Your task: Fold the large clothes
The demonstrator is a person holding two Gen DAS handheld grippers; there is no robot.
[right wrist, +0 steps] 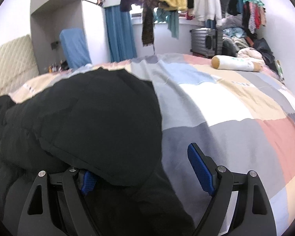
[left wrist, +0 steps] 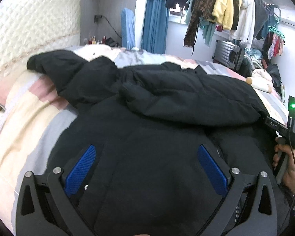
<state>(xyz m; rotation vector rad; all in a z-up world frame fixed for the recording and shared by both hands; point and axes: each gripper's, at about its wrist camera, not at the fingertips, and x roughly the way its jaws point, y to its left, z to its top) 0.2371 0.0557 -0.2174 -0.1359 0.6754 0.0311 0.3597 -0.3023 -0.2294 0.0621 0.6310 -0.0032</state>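
1. Black puffer jacket (left wrist: 167, 102) lies on the bed, over a patchwork bedspread (right wrist: 226, 106) of grey, beige, pink, white and blue blocks. It fills most of the left wrist view and the left half of the right wrist view.
2. Left gripper (left wrist: 146, 169): jaws wide apart, blue pads (left wrist: 80, 171) on either side, hovering over the near part of the jacket. Nothing between the pads. Contact with the fabric below: cannot tell.
3. Right gripper (right wrist: 145, 171): jaws wide apart too. A rounded fold of the jacket, a sleeve or the hood (cannot tell which), droops over the left finger and hides most of its pad. The right pad (right wrist: 200, 171) is bare, over the bedspread. Not clamped on anything.
4. Left wrist view, right edge: the right gripper's body with a green LED, held in the person's hand (left wrist: 287, 165), its front end disappearing under the jacket's right side.
5. A jacket fold runs across the middle of the left wrist view; one dark part reaches far left toward the quilted headboard (left wrist: 29, 31).
6. Zipper (left wrist: 219, 151) visible just right of the left gripper's right pad.
7. Far right on the bed: a white and tan bolster pillow (right wrist: 234, 64), well apart from the jacket.
8. Background: hanging clothes (left wrist: 222, 7), a grey suitcase (right wrist: 205, 41), a blue curtain (right wrist: 119, 33).
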